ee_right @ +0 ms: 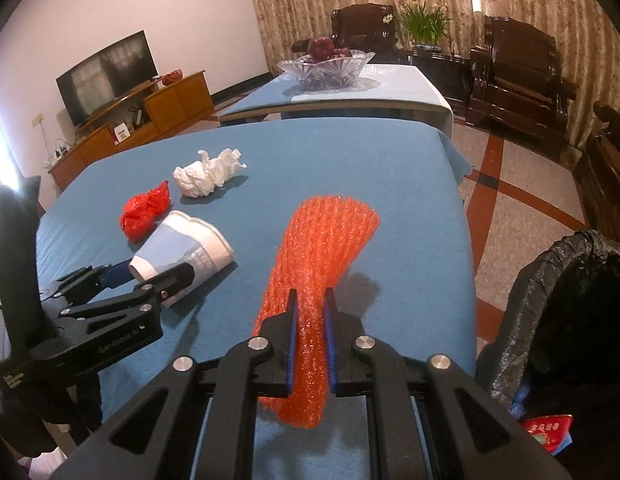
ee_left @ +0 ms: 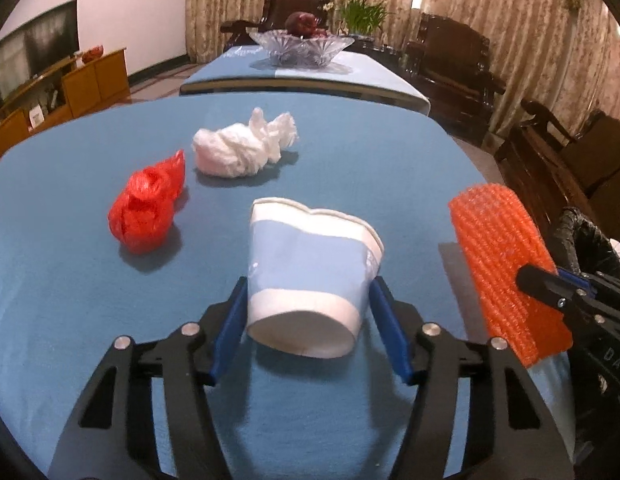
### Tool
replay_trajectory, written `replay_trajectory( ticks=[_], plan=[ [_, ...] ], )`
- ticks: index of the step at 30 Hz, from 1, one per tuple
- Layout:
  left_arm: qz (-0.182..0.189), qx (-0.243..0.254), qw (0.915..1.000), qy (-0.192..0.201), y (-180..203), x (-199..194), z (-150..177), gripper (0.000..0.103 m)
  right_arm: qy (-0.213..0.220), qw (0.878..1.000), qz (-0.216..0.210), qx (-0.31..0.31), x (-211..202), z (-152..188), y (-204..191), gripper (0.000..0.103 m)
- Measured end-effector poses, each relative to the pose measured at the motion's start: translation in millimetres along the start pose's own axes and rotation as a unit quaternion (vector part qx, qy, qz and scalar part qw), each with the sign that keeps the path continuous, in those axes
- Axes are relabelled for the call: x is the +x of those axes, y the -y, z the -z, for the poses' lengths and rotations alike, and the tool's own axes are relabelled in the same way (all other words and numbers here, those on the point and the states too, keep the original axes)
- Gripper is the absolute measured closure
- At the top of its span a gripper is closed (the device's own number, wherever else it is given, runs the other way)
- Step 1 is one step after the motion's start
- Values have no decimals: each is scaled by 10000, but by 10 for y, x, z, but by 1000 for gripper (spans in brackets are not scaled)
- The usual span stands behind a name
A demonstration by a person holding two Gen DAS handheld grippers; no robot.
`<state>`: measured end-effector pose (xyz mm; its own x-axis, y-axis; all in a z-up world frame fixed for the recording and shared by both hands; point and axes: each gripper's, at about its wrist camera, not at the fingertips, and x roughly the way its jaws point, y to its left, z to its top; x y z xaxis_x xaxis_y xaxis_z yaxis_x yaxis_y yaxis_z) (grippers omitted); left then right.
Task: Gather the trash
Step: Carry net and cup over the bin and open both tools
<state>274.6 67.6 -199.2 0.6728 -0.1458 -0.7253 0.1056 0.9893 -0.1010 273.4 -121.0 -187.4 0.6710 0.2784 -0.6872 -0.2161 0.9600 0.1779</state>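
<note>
A: Since the paper cup lies tipped beside the red plastic bag on the bench, are the left tongs gripping it?
B: They straddle its base; contact unclear. The right tongs, beside the cup, clench the orange foam net, held up clear for the bin.

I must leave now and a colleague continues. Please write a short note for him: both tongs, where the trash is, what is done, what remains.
Left tongs: around the lying paper cup; whether the pads press it is unclear.
Right tongs: shut on the orange foam net, near the black-lined bin.
On the blue table: red plastic bag, white tissue wad.
Done: net picked up.
Left: drop the net, then cup, bag, tissue.
</note>
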Motion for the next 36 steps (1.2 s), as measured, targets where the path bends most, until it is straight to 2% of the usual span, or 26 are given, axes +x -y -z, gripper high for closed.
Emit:
replay_trajectory(
  ticks=[6,10,23,30,36],
  plan=[
    [55,-116,9996,250,25,-217,-63,49,100,9999,-59,-37,-102,-22,-41,91],
    [-58,-88,9990,437,64,-435,-111,49,214,9997,-108,-22,-227,-69,-61,91],
    [-244,-9,9959,871,256,-1121,-219,49,733,9972,-86,-137,-880,-251,-89,91],
    [-154,59,9950,987,422,-1381,-239,49,959,9952,-7,-177,-1281,-256,0,91],
    [94,249,9934,1115,725,-1535,-262,49,1122,9934,170,-142,-1595,-218,172,91]
  ],
)
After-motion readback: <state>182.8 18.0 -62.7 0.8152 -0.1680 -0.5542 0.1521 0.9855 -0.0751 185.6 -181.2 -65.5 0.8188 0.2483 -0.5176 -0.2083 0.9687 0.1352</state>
